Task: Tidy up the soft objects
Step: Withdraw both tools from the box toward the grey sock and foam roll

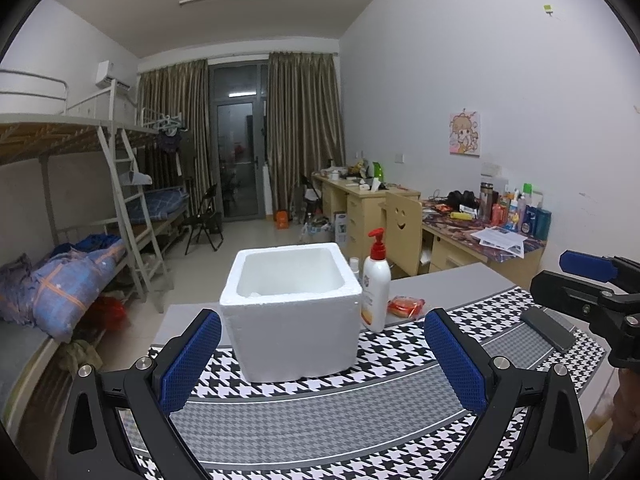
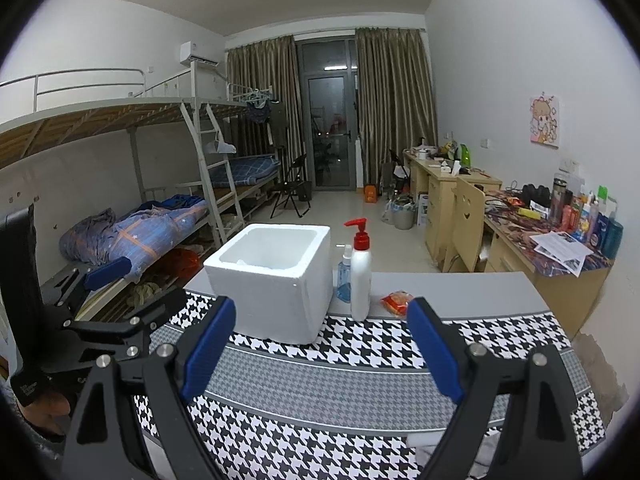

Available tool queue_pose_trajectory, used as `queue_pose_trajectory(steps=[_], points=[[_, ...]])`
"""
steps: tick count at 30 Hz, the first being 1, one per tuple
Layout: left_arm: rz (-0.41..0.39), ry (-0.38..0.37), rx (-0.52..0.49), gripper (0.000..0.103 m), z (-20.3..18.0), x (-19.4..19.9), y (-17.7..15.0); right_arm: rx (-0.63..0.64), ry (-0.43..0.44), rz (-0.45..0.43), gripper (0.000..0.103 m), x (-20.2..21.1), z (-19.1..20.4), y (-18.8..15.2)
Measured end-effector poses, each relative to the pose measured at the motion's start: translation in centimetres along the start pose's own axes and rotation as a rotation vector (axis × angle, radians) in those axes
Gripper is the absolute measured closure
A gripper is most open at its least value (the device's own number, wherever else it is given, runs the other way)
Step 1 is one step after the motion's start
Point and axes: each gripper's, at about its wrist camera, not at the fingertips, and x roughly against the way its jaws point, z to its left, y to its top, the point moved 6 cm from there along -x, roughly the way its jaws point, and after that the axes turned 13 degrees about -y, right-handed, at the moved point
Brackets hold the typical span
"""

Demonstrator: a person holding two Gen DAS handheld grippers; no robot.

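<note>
An open white foam box point(image 1: 294, 312) stands on the houndstooth mat point(image 1: 320, 412), straight ahead of my left gripper point(image 1: 324, 360), which is open and holds nothing. In the right wrist view the foam box point(image 2: 276, 284) sits ahead and to the left of my right gripper point(image 2: 320, 348), also open and holding nothing. A small red-orange soft packet point(image 1: 406, 305) lies on the grey table right of the box; the right wrist view shows this packet point(image 2: 396, 302) just beyond my right fingertip. The box's floor is mostly hidden.
A white pump bottle point(image 2: 360, 276) with a red top and a small blue spray bottle point(image 2: 344, 276) stand right of the box. A dark phone point(image 1: 548, 328) lies on the mat's right side. Bunk beds point(image 2: 160, 216) are left, cluttered desks point(image 2: 552, 240) right.
</note>
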Motion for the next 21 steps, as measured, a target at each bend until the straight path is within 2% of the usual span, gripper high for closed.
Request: queue_pose_trajectory(steps=[21], points=[[0.008, -0.078, 0.019, 0.001, -2.3, -0.2, -2.3, -0.021, -0.033, 0.006, 0.012, 0.9, -1.5, -2.6]])
